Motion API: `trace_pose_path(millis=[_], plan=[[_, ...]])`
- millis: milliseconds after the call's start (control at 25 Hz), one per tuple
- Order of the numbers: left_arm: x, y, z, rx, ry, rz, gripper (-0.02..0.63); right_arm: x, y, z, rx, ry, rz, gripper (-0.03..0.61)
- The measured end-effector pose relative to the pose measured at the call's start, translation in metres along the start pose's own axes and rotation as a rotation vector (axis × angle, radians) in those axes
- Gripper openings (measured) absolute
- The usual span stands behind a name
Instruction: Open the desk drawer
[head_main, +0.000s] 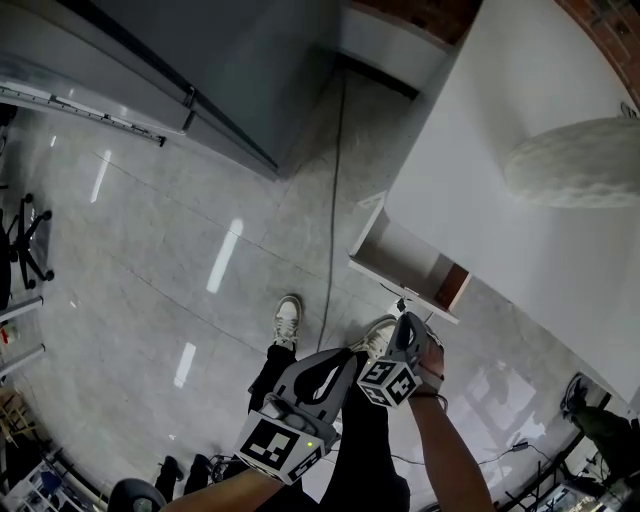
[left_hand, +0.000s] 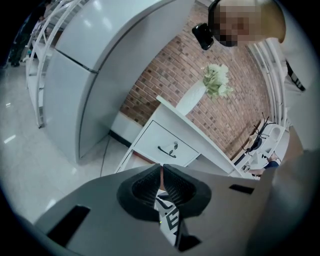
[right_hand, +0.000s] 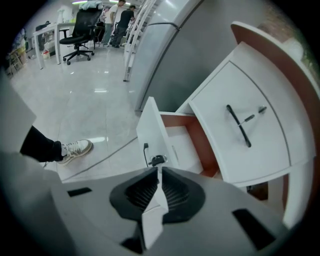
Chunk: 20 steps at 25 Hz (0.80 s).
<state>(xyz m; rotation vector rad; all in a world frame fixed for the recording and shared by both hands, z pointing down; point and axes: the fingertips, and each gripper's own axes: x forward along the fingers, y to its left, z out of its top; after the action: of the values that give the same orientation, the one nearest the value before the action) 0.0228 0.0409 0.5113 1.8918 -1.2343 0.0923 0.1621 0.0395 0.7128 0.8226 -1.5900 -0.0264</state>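
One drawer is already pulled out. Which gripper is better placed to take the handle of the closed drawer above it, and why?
Probably the right gripper: it is nearer the desk, and the closed drawer's handle looms large in its view. The left gripper hangs farther back.

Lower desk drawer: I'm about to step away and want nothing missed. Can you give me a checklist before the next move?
1. Lower drawer pulled out: ok.
2. Upper drawer shut: ok.
3. Right tool shut, empty, clear of the drawer: ok.
4. Left tool shut, empty: ok.
5. Floor cable clear of the feet: not ok, it runs close by the left shoe.
6. Lower drawer fully extended: cannot tell.
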Motion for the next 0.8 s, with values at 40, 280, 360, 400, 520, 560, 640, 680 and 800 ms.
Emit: trace_pose_path(millis=[40,280,360,400,520,560,640,680,800], plan=[[-0.001,-0.003,0.004,0.007,-0.001,-0.001,0.021,-0.007,-0.003,0.003,0.015,-0.006,0.001,0.035],[-0.009,-0.023,0.025,0.047,0.000,-0.012,0.021,-0.057,-0.018,0.014,0.126,-0.028,-0.011,0.021],[-0.013,-0.032,0.034,0.063,0.001,-0.019,0.021,-0.073,-0.025,0.017,0.166,-0.027,-0.014,0.021],[-0.015,-0.037,0.038,0.071,0.002,-0.025,0.021,-0.082,-0.029,0.018,0.185,-0.026,-0.014,0.021],[-0.025,-0.053,0.047,0.095,0.008,-0.039,0.021,-0.111,-0.037,0.021,0.237,-0.028,-0.010,0.017],[-0.028,-0.058,0.049,0.100,0.011,-0.042,0.021,-0.121,-0.040,0.022,0.257,-0.030,-0.008,0.017],[-0.032,-0.067,0.054,0.112,0.013,-0.048,0.021,-0.140,-0.049,0.025,0.301,-0.040,-0.009,0.017],[-0.032,-0.071,0.057,0.120,0.012,-0.053,0.021,-0.147,-0.055,0.027,0.322,-0.046,-0.015,0.017],[-0.034,-0.083,0.063,0.148,0.013,-0.078,0.021,-0.169,-0.069,0.032,0.379,-0.061,-0.035,0.016]])
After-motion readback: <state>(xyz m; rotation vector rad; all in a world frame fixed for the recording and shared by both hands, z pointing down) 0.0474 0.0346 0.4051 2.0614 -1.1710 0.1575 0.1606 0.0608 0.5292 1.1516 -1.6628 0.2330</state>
